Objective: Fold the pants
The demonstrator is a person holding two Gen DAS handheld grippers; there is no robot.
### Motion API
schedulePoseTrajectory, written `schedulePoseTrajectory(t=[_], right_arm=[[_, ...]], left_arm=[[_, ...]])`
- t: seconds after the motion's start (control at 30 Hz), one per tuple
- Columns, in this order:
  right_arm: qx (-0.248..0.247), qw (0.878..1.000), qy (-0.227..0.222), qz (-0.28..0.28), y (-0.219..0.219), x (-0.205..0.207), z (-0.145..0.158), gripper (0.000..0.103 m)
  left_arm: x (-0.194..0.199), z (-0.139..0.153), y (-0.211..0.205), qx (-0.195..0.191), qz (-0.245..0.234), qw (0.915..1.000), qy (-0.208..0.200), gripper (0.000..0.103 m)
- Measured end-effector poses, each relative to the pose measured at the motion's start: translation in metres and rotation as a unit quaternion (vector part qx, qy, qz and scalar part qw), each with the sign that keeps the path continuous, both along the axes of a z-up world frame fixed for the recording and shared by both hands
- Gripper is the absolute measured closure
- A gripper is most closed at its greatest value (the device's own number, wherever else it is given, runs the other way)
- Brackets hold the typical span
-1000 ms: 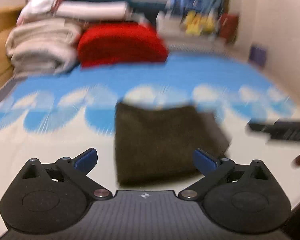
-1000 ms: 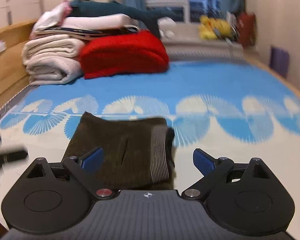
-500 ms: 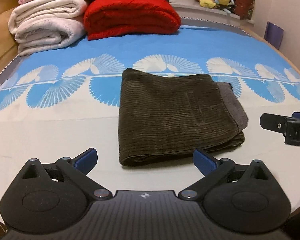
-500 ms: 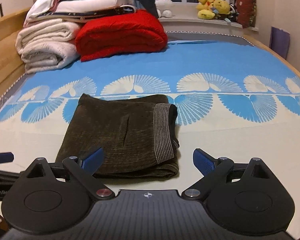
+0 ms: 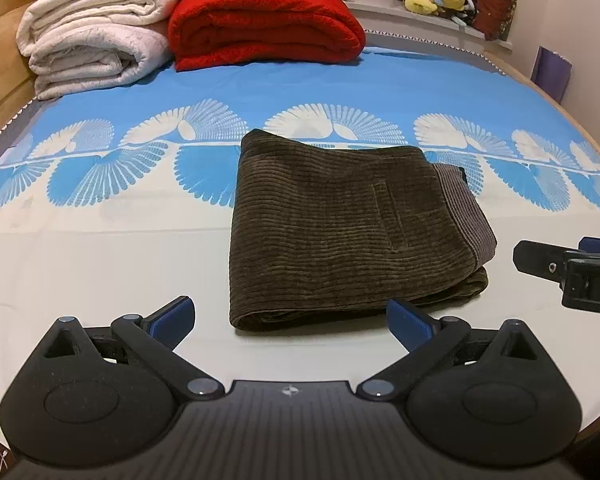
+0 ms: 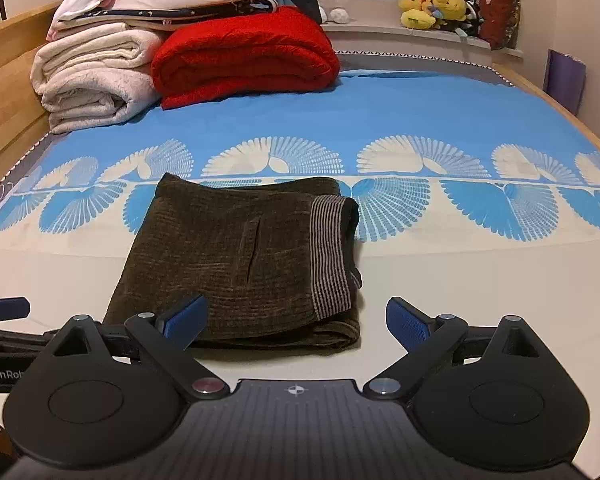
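Note:
Dark brown corduroy pants (image 5: 340,232) lie folded into a flat rectangle on the bed, striped waistband at their right end. They also show in the right wrist view (image 6: 236,256). My left gripper (image 5: 290,320) is open and empty, just in front of the pants' near edge. My right gripper (image 6: 296,322) is open and empty, near the pants' front right corner. The right gripper shows at the right edge of the left wrist view (image 5: 572,270), and the left gripper at the left edge of the right wrist view (image 6: 4,320).
The bed sheet (image 5: 100,264) is blue and cream with a fan pattern. A red blanket (image 5: 260,24) and white folded blankets (image 5: 92,40) are stacked at the back left. Plush toys (image 6: 432,4) sit on the sill. A wooden bed frame (image 6: 8,80) runs along the left.
Both grippers have drawn back slightly from the folded pants and steadied; the blur is gone. The pants have not moved. Both jaws stay open.

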State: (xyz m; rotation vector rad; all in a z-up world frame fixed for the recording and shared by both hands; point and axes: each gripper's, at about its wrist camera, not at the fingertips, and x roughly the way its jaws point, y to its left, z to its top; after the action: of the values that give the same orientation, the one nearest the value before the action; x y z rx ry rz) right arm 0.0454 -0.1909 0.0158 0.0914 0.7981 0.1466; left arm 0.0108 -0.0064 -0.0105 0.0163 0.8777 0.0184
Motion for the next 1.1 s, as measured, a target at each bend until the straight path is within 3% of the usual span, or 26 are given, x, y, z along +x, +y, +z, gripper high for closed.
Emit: schedulePoseTrajectory(t=[1.1], right_arm=[[-0.003,1.000,0.003,0.011,0.0027,-0.0016,-0.0006,0.007]], left_arm=[[-0.0007,0.0013,-0.0019,0.000,-0.003,1.0000,0.000,0.001]])
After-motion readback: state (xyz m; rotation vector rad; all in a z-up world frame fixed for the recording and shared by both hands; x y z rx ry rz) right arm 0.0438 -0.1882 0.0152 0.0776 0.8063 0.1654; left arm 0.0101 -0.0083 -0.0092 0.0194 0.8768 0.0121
